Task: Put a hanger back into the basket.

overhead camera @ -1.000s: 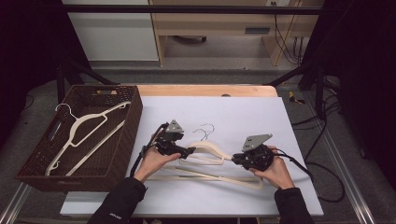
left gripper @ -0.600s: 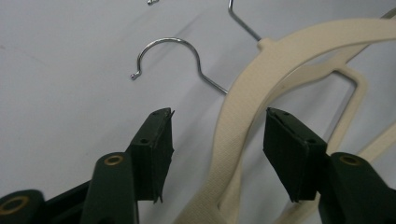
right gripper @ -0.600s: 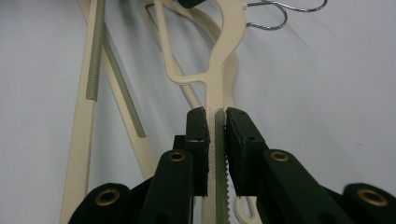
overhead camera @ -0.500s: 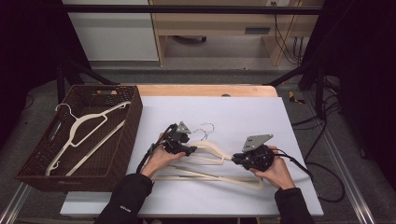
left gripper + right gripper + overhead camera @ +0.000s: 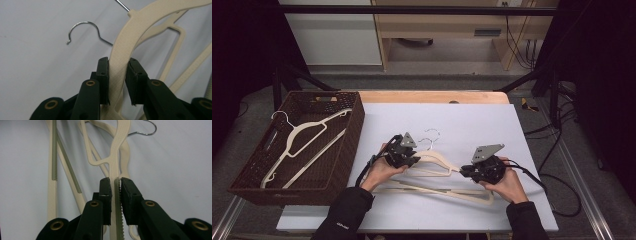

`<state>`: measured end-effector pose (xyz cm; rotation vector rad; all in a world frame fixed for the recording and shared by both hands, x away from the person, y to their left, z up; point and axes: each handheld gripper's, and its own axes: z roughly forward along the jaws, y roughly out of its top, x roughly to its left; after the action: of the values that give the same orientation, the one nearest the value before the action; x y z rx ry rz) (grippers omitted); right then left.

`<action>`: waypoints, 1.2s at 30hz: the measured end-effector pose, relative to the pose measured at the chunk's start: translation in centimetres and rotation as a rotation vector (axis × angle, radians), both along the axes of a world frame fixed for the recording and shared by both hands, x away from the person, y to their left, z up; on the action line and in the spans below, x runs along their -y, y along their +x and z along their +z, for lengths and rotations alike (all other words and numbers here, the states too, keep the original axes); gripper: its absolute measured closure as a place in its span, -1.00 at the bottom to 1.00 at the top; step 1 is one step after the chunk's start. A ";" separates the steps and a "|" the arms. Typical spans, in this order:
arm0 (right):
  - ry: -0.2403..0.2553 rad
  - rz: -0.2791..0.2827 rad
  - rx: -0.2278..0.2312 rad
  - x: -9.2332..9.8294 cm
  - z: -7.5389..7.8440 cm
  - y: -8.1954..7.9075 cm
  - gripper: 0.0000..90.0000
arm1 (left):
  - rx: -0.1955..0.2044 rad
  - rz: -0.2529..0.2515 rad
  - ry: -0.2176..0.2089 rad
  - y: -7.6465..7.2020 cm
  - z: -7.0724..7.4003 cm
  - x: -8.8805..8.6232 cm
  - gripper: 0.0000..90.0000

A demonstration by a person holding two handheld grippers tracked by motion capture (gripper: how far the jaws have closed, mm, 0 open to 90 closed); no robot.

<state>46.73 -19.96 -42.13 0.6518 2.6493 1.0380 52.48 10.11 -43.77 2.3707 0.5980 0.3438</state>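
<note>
While both hands rest on the white table (image 5: 522,130), each gripper grasps the same cream hanger (image 5: 439,161), the upper one of two lying crossed just right of the brown basket (image 5: 344,165). The left gripper (image 5: 404,159) sits nearest the basket; its jaws have just been closing, and in the left gripper view the pads (image 5: 103,75) now pinch the hanger's curved shoulder (image 5: 120,65) from both sides. Beyond them a wire hook (image 5: 85,31) lies on the table sheet. The right gripper (image 5: 472,172), farther from the basket, is clenched on the hanger's other arm; in the right gripper view its pads (image 5: 105,195) press a thin cream bar with a grey toothed strip (image 5: 116,202). A second cream hanger (image 5: 437,190) lies flat beneath, on the person's side, reaching away from the basket under the right hand (image 5: 507,182). Its ribbed grey bar (image 5: 54,152) shows at the left of the right gripper view. Inside the basket lies a third hanger (image 5: 302,140), well apart from both grippers. The left hand (image 5: 379,172) is just beside the basket's right wall.
</note>
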 end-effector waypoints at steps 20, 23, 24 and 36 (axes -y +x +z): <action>0.134 -0.003 -0.074 0.0 0.0 -0.3 0.37 | 0.153 -0.042 -0.002 -5.2 2.2 -1.0 0.69; 0.189 -0.015 -0.052 -0.1 0.4 -0.1 0.16 | 0.162 -0.040 -0.009 -5.7 2.2 -1.0 0.69; 0.195 -0.025 -0.052 -0.3 0.6 0.0 0.15 | 0.165 -0.039 -0.009 -5.8 2.2 -1.0 0.69; 0.215 -0.004 -0.133 -4.5 0.4 1.5 0.36 | 0.161 -0.035 -0.014 -6.4 2.0 -1.3 0.69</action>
<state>48.22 -15.46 -41.72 0.7947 2.6682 1.3349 46.10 11.43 -41.74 2.3109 0.4815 0.5073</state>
